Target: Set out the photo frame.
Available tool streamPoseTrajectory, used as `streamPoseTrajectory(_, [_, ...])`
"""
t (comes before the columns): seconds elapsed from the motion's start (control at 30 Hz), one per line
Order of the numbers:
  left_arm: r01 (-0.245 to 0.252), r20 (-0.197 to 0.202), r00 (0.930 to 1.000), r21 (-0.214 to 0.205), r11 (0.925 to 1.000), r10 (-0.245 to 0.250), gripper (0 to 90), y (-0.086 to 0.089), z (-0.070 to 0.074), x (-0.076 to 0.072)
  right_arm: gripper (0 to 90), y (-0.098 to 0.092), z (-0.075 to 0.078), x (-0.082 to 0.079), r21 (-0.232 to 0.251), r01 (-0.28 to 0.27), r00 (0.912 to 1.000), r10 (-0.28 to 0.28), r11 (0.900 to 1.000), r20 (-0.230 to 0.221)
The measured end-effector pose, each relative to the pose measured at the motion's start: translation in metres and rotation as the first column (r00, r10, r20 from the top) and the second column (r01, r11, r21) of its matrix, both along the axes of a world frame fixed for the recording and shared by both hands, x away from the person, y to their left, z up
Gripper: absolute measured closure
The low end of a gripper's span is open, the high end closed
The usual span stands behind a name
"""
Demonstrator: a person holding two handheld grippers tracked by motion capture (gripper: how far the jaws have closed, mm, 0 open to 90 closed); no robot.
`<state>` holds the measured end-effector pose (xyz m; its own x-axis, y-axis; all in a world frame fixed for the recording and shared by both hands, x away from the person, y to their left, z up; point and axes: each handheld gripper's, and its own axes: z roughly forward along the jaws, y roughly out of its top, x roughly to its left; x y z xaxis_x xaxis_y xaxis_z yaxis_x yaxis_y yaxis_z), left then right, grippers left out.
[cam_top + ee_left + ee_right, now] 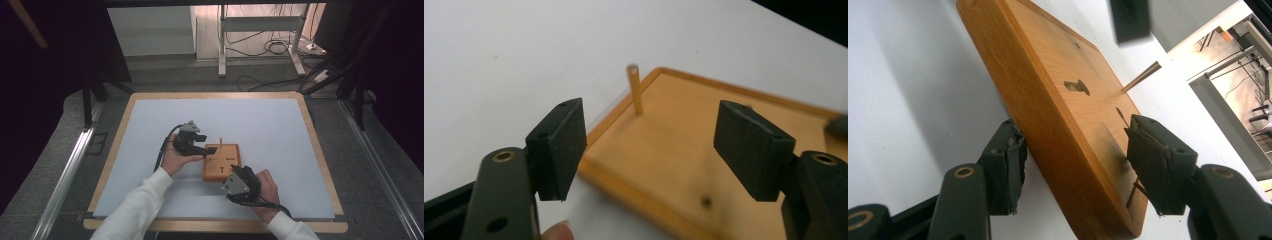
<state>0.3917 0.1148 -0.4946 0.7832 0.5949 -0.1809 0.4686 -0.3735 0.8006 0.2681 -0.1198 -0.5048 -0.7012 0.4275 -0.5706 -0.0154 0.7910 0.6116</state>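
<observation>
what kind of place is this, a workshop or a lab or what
Probably a lab or recording setup: a white-topped table with a wood rim, a metal stand behind it, and loose cables trailing across the floor.

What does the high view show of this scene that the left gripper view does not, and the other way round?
High view alone: both hands, the right gripper at the near edge of the square orange-brown wooden board, the whole white table mat in its wooden frame, and the grey floor with cables behind.

Left gripper view alone: close up, the left gripper with its two black padded jaws standing wide apart with nothing between them, and a small dark hole in the board.

Both: the board, the thin upright wooden peg near its corner, and the white mat.
</observation>
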Motion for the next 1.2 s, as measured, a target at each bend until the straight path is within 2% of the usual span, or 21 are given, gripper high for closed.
streamPoseTrajectory(0.1, [-0.013,0.009,0.9999,0.001,0.9999,0.013,27.3,0.016,-0.001,-0.011,41.5,-0.001,0.000,0.001,0.003,-0.002,1.0000,0.002,1.0000,0.002])
streamPoseTrajectory(0.23, [-0.041,-0.001,0.9992,-0.003,0.9992,0.041,26.9,0.035,-0.006,-0.024,41.8,0.000,0.000,0.000,0.001,-0.001,1.0000,0.001,1.0000,0.002])
streamPoseTrajectory(0.4, [-0.061,0.003,0.9981,0.048,0.9970,0.061,26.9,0.055,-0.017,-0.038,42.0,-0.001,0.001,0.001,0.004,0.001,1.0000,-0.001,1.0000,0.001])
streamPoseTrajectory(0.57, [-0.074,-0.005,0.9972,0.066,0.9951,0.074,26.5,0.068,-0.026,-0.049,42.5,-0.002,0.004,0.002,0.006,0.003,1.0000,-0.003,1.0000,-0.003])
streamPoseTrajectory(0.8, [-0.079,0.012,0.9969,0.082,0.9935,0.078,26.2,0.075,-0.027,-0.059,43.4,-0.002,0.006,0.002,0.011,0.004,1.0000,-0.004,0.9999,0.003])
streamPoseTrajectory(1.03, [-0.069,0.020,0.9975,0.106,0.9920,0.068,25.8,0.071,-0.029,-0.060,44.8,-0.004,0.008,0.002,0.015,0.007,0.9999,-0.007,0.9999,0.011])
streamPoseTrajectory(1.2, [-0.071,0.017,0.9974,0.106,0.9919,0.070,25.7,0.072,-0.030,-0.059,46.7,-0.005,0.012,0.004,0.023,0.010,0.9998,-0.010,0.9997,0.019])
